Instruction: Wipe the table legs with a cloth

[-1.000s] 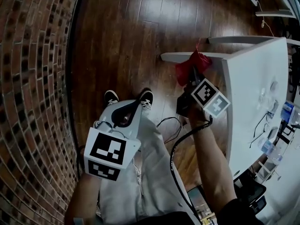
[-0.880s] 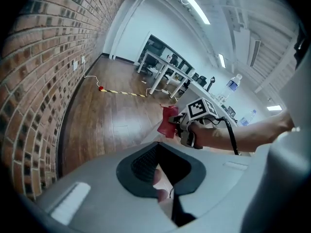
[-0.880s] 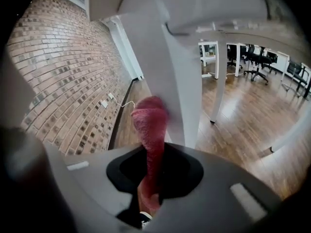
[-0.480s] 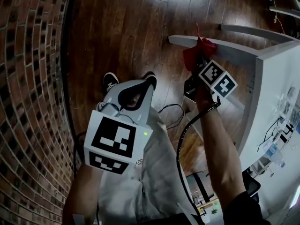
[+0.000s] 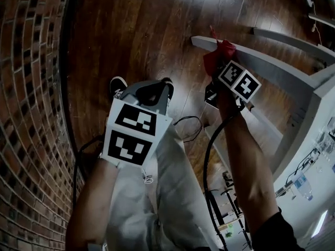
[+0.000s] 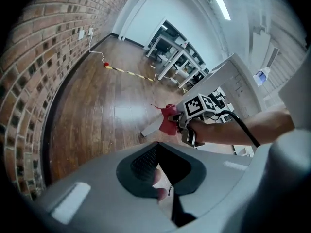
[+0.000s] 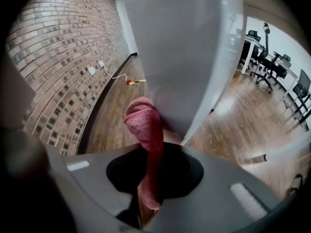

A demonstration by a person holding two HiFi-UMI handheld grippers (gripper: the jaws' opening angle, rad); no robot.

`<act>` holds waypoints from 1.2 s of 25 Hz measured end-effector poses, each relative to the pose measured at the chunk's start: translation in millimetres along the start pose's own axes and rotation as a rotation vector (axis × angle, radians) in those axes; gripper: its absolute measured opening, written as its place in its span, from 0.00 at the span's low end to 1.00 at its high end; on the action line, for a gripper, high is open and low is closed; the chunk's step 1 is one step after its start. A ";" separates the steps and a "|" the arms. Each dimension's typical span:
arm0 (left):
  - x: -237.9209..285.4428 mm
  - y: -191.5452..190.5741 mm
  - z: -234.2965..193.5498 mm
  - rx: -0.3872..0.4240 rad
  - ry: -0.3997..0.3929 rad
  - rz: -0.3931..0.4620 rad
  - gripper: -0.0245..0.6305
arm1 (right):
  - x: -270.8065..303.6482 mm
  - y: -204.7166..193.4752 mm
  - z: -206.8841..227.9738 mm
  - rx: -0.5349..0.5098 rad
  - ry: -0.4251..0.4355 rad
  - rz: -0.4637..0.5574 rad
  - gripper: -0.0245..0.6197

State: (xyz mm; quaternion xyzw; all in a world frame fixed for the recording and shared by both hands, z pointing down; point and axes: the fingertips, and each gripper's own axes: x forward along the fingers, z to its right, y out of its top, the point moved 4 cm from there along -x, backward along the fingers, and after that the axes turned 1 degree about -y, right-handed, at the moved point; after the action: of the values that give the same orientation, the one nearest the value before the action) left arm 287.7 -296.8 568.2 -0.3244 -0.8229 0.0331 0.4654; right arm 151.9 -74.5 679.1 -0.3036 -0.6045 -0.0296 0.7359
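Right gripper [image 5: 219, 71] pinches red cloth [image 7: 147, 125], pressed to white table leg [image 7: 194, 52].
Left gripper [image 5: 159, 88]: fingers pressed together, empty, above wood floor [image 5: 131, 30], apart from the leg.

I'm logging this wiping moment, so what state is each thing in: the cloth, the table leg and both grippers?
red cloth: bunched, clamped in the right gripper, its tip against the table leg.
table leg: white, with the cloth touching it near its foot.
right gripper: jaws shut on the cloth.
left gripper: jaws together, empty, away from the table.
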 end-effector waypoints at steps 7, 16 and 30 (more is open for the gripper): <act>67.5 -47.2 -44.0 -0.110 0.047 -0.207 0.03 | 55.3 -26.8 -5.5 -0.005 -0.022 -0.084 0.11; 130.1 -84.0 -88.8 -0.150 0.071 -0.223 0.03 | 129.6 -52.8 5.9 -0.116 -0.059 -0.122 0.11; 154.2 -95.3 -120.6 -0.071 0.030 -0.159 0.03 | 218.9 -98.0 27.7 -0.080 -0.083 -0.163 0.11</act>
State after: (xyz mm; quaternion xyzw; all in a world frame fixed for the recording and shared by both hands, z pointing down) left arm 279.7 -314.6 785.1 -0.2750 -0.8395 -0.0379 0.4671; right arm 146.1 -70.1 920.4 -0.2834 -0.6556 -0.1011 0.6926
